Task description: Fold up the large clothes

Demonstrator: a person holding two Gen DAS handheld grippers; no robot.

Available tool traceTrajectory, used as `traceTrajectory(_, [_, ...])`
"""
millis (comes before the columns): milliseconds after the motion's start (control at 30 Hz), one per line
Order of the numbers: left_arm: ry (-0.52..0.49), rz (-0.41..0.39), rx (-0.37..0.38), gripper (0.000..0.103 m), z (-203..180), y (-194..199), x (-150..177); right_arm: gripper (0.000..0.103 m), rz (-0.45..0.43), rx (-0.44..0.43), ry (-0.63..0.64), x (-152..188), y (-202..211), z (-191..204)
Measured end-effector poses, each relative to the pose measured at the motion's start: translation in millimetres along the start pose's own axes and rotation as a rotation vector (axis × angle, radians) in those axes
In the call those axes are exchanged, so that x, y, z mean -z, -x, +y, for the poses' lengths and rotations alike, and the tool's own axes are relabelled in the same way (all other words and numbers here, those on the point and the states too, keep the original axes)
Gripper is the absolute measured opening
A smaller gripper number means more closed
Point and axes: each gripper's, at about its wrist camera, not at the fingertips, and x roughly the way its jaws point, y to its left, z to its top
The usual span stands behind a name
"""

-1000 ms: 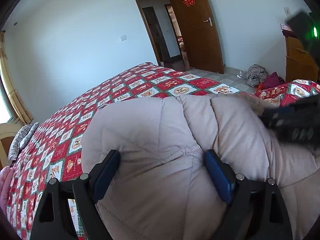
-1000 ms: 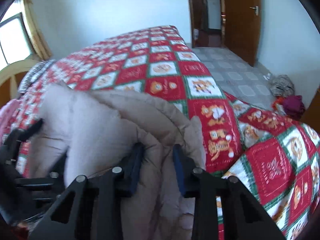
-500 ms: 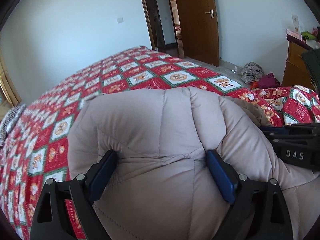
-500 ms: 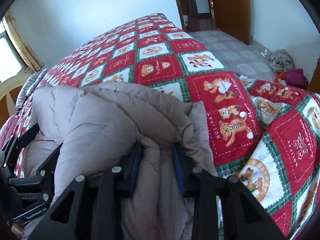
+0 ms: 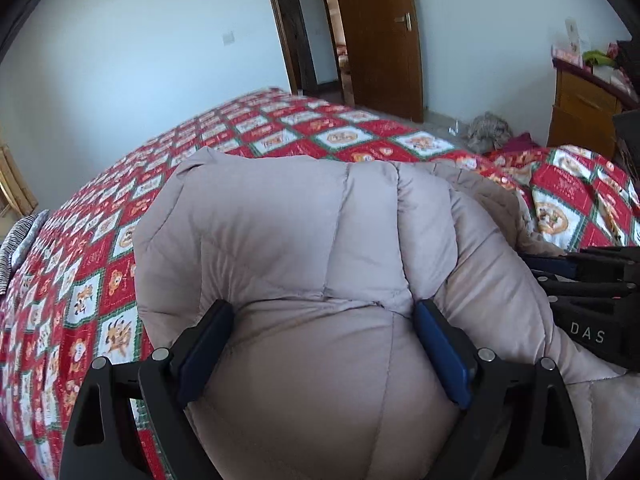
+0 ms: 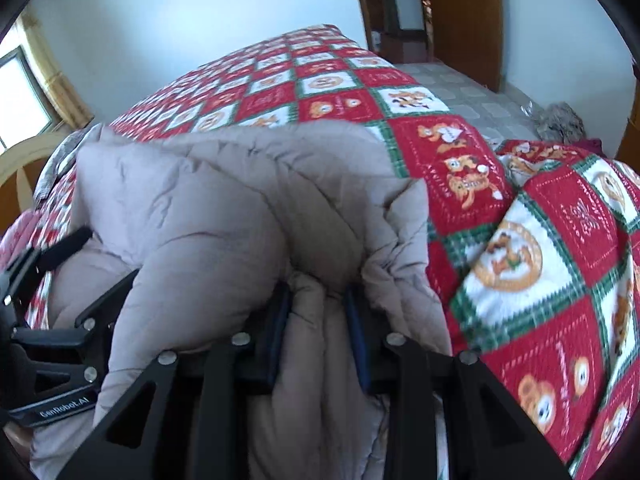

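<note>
Both my hand-held grippers have sunk toward the bed (image 6: 520,240), the left hand-held gripper (image 5: 324,320) spread wide around the puffy beige coat (image 5: 300,240) near its foot edge, the right hand-held gripper (image 6: 318,308) pinching a fold.

Left hand-held gripper (image 5: 324,312) straddles the puffy beige coat (image 5: 280,232) on the bed (image 5: 80,248)

A red, white and green patchwork bedspread (image 5: 100,264) covers the bed ahead of the tool. Beyond it stands an open wooden door (image 5: 376,36). A clothes heap (image 5: 490,132) lies on the floor beside a wooden dresser (image 5: 580,108), far right.
</note>
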Motion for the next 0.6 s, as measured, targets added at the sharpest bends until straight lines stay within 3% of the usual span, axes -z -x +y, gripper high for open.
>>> traceTrajectory(100, [0.059, 0.015, -0.016, 0.096, 8.2, -13.2, -8.3, 0.033, -0.034, 0.001, -0.030, -10.8, -5.5, -5.2])
traceTrajectory(267, [0.067, 0.019, -0.114, 0.098, 1.4, -21.8, -14.8, 0.031, -0.019, 0.058, 0.068, -38.8, -12.7, -5.1])
traceTrajectory(467, [0.087, 0.016, -0.143, 0.101, -0.5, -37.6, -20.3, 0.031, -0.007, 0.018, -0.012, -42.6, -25.3, -22.1])
traceTrajectory(600, [0.078, 0.017, -0.148, 0.101, 0.0, -35.4, -20.7, 0.033, 0.000, 0.007, 0.038, -46.8, -22.1, -18.9])
